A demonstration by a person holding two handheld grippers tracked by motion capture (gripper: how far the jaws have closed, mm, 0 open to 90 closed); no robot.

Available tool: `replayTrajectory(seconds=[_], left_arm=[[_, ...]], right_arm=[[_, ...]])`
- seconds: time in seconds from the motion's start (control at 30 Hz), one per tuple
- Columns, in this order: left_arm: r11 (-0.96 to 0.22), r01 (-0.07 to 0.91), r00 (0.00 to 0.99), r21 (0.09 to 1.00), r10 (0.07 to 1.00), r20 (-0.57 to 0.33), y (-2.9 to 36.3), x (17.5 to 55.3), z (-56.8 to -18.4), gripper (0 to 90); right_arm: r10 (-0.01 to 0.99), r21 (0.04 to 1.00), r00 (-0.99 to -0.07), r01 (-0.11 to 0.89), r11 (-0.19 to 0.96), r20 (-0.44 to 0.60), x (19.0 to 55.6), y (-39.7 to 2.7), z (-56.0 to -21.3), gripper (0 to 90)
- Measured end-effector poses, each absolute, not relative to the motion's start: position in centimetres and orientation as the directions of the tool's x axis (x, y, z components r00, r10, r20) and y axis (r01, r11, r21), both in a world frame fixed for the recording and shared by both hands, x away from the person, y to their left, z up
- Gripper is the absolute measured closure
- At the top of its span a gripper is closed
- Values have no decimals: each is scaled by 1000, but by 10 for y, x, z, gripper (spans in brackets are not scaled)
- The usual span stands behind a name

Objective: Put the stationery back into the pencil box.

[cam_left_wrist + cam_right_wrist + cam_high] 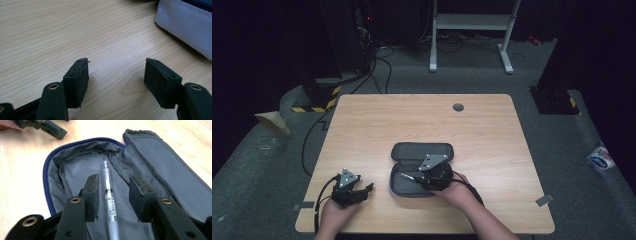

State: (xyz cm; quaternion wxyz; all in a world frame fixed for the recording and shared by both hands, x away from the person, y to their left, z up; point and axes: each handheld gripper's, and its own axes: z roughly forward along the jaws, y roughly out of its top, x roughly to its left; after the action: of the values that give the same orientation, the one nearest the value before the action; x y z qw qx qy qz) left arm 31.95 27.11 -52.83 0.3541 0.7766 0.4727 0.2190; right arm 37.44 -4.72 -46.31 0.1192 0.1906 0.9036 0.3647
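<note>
A grey pencil case (422,150) with a blue zip lies unzipped and spread flat on the wooden table (422,120), its grey lining (162,162) facing up. A clear pen (106,170) lies lengthwise in the near half. My right gripper (117,187) reaches into the case with its jaws on either side of the pen, a gap showing at each pad. In the high view the right gripper (406,177) points left over the case. My left gripper (368,191) rests on the table left of the case, jaws wide apart over bare wood (117,72). A corner of the case (185,27) shows beyond it.
A round cable grommet (458,107) sits near the table's far edge. Bare wood surrounds the case on all sides. Beyond the table are black cables (382,65) on the grey floor and a white stand frame (472,22).
</note>
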Motion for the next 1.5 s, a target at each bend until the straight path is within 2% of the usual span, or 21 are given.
replayTrajectory(seconds=[0.23, 0.5, 0.63, 0.83, 1.17, 1.5], left_arm=[[-302, 580, 456, 757, 890, 6, 271, 320, -528, 366], [-302, 580, 453, 757, 892, 8, 271, 320, -528, 367], [-300, 580, 452, 757, 892, 7, 271, 320, -528, 368], [-299, 580, 451, 758, 893, 7, 271, 320, -528, 368], [-296, 582, 446, 758, 895, 7, 270, 319, -528, 367], [-298, 580, 452, 758, 892, 5, 270, 320, -528, 367]], right_arm=[[472, 712, -878, 286, 642, -73, 374, -52, -463, 488], [533, 761, -843, 298, 576, -73, 376, -60, -459, 439], [551, 776, -831, 298, 556, -75, 376, -61, -459, 363], [573, 797, -814, 286, 533, -91, 377, -66, -455, 336], [636, 822, -769, 319, 471, -65, 378, -75, -458, 310], [701, 844, -711, 338, 417, -61, 375, -105, -462, 279]])
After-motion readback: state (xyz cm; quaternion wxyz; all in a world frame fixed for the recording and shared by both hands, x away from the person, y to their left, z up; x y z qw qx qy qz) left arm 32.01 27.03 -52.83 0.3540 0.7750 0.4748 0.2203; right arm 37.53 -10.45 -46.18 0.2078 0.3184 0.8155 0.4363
